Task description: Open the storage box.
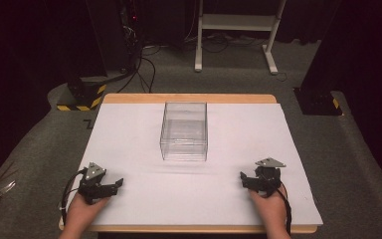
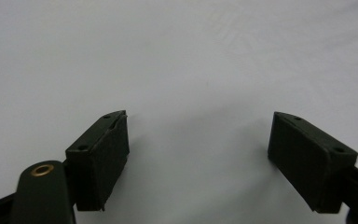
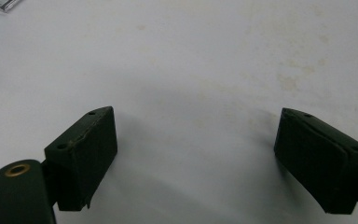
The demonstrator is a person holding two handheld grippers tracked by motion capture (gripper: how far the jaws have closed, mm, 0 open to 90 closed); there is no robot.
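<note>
We hold the left gripper [image 1: 110,186] and right gripper [image 1: 248,179] wide apart, empty, at the near table [image 1: 129,129] edge; the clear box [image 1: 184,130] sits mid-table, untouched, everything left to do

Our right gripper [image 3: 196,154] held its jaws wide apart over the white sheet [image 3: 200,70]; a clear box corner [image 3: 2,4] showed top left.

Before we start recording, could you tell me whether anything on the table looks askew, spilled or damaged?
Nothing serious. The clear box stands upright and square on the white sheet, apparently empty. Both tongs rest open near the front edge. The right gripper view shows faint yellowish stains on the sheet.
</note>
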